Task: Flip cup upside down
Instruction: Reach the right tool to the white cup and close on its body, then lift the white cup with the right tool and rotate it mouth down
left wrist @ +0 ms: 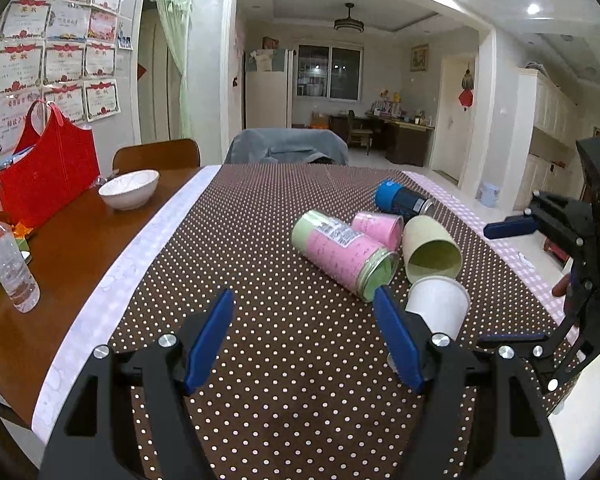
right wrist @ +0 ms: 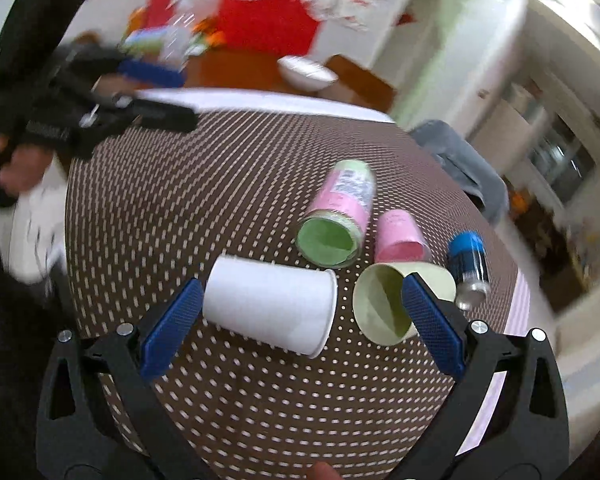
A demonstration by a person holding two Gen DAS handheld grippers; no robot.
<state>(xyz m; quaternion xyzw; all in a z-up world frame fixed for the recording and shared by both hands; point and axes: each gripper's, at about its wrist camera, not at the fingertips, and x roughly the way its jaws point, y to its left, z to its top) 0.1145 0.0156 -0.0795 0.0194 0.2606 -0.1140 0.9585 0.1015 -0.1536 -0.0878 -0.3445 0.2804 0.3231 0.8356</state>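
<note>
Five cups down on the dotted cloth

Right gripper (right wrist: 300, 328) hangs spread wide, white paper cup (right wrist: 270, 306) lying sideways between its fingers. Beyond: one green-pink cup (right wrist: 332, 220), one pink (right wrist: 400, 236), one cream (right wrist: 384, 304), one blue (right wrist: 468, 260). Left gripper (left wrist: 304, 340) is spread too, holding nothing.

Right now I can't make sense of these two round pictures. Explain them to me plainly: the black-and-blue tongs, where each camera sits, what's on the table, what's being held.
No robot here: a person holds a two-finger gripper in each hand, each carrying a wide-angle camera looking along its fingers. The sharper picture comes from the left gripper, the blurred one from the right gripper. Both are open and hold nothing. On the dotted tablecloth five cups lie on their sides: a white paper cup, a pale green cup, a tall pink and green cup, a pink cup and a blue cup. The white one lies between the right gripper's fingers.
</note>
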